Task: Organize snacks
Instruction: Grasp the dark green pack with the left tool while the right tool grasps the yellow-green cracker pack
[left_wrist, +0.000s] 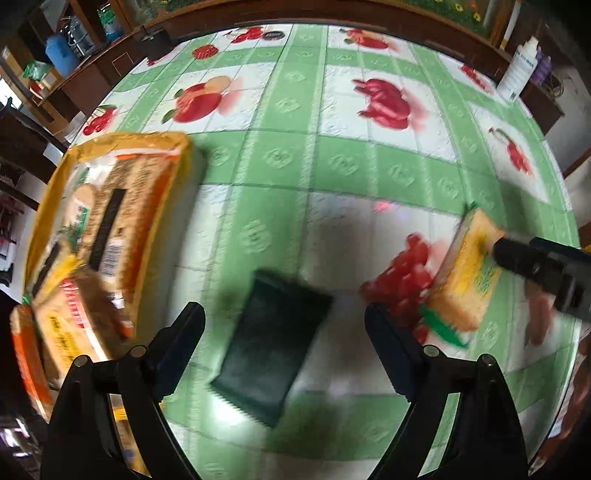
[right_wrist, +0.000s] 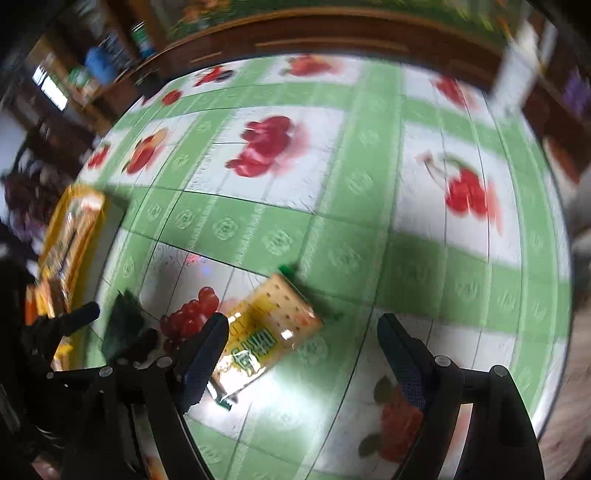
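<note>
A yellow box (left_wrist: 107, 236) filled with snack packs is seen to the left of the left tongs (left_wrist: 284, 332), on the green-and-white fruit-print tablecloth (left_wrist: 332, 158). The left tongs are spread wide and released; 1 dark green packet (left_wrist: 273, 350) lies flat on the cloth between the 2 fingers, touched by neither. A yellow cracker packet (left_wrist: 467, 280) lies to the right of these tongs.

In the right wrist view, the right tongs (right_wrist: 303, 332) are likewise released, holding nothing. The cracker packet (right_wrist: 266, 332) lies tilted just ahead of the left finger, partly overlapped by it; contact cannot be told. The picture is motion-blurred.
</note>
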